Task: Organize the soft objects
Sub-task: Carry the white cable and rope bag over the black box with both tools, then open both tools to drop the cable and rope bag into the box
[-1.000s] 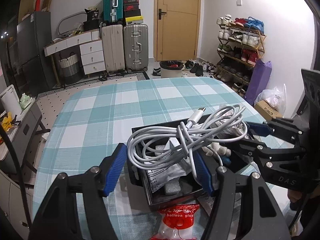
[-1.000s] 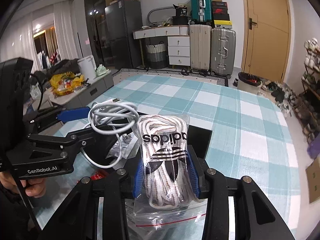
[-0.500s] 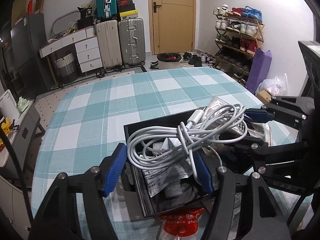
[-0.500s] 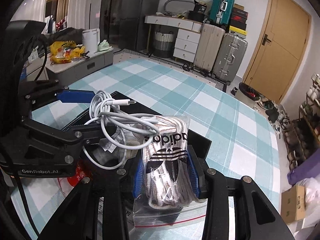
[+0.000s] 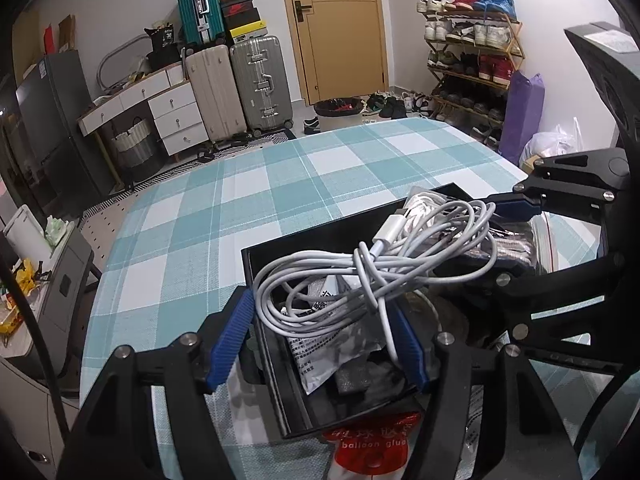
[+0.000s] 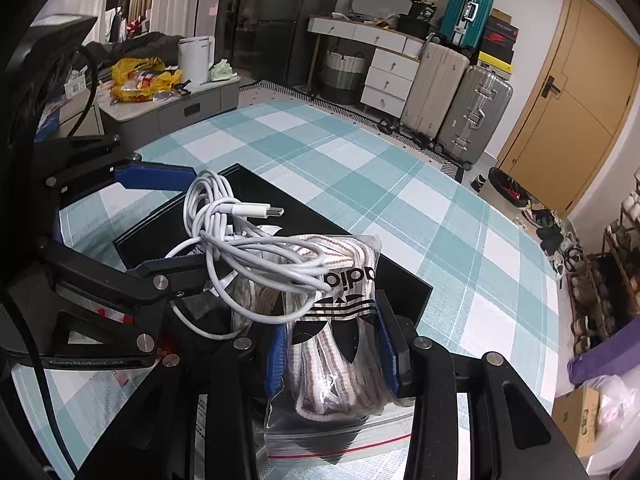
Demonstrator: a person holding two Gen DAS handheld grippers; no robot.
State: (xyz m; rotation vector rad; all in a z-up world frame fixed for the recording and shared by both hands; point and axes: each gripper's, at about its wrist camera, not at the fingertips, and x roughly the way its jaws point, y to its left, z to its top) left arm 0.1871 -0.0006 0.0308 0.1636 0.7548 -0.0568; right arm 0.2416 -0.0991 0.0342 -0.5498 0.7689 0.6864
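Left wrist view: my left gripper [image 5: 324,336] was pinching the coiled white cable [image 5: 372,268], its blue pads pressed against the two sides of the bundle. The coil hung directly ahead of the fingers and above the black box [image 5: 280,360], which sat on the checked tablecloth [image 5: 248,200]. The cable's long axis ran from the near left up toward the far right, with the plug end pointing toward my right gripper [image 5: 516,208]. Loose packets and a grey pouch already lay in the box beneath the coil. A red balloon-glue packet [image 5: 372,440] lay on the cloth just outside the near wall of the box.

Right wrist view: my right gripper [image 6: 332,344] was closed on the bagged shoelaces [image 6: 340,320], a clear zip bag with a black logo, gripped across its width. The bag's long axis ran straight along the fingers, its top leaning over the near rim of the black box [image 6: 400,280]. The cable [image 6: 240,240] overlapped the top of the bag, and I could not tell whether the two actually touched.

Governing relation, as I judged it: both loads sat over the same box, the cable above its middle and the bag at its right edge, so either release called for a short descent. With the coil draped across the bag, I judged the left hand nearer to an unobstructed drop, and a snag between the two the main risk.
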